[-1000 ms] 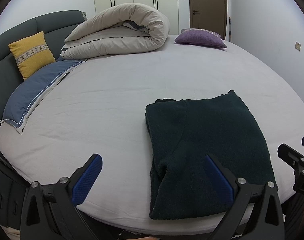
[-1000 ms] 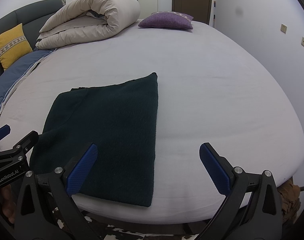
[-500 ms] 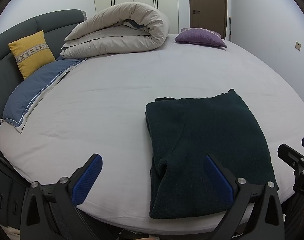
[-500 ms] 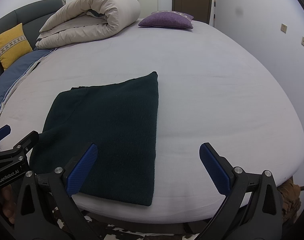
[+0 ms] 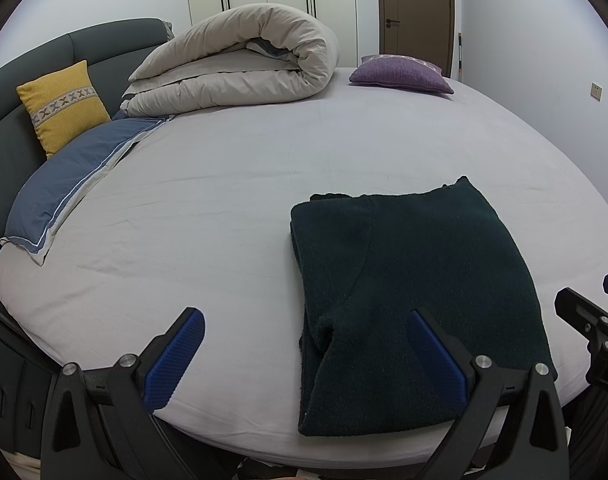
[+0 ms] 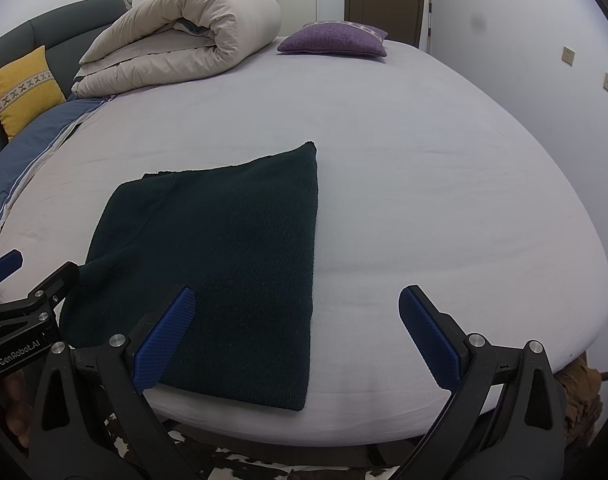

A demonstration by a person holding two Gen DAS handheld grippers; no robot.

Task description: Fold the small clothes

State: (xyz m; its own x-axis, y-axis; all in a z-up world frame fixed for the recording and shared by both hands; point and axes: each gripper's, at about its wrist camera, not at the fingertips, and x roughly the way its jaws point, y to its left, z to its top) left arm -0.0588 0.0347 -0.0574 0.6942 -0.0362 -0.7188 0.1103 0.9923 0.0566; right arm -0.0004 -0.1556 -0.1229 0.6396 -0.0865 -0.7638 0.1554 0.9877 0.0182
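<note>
- Compared with one second earlier, nothing had visibly moved: the folded dark green garment (image 5: 416,292) lay in the same place, flat on the bed (image 5: 223,200) near its front edge.
- The left gripper (image 5: 304,356) hovered as before, its fingers spread wide and holding nothing.
- The right gripper (image 6: 295,336) was equally unchanged, fingers spread, one fingertip (image 6: 171,328) above the garment's near part.
</note>
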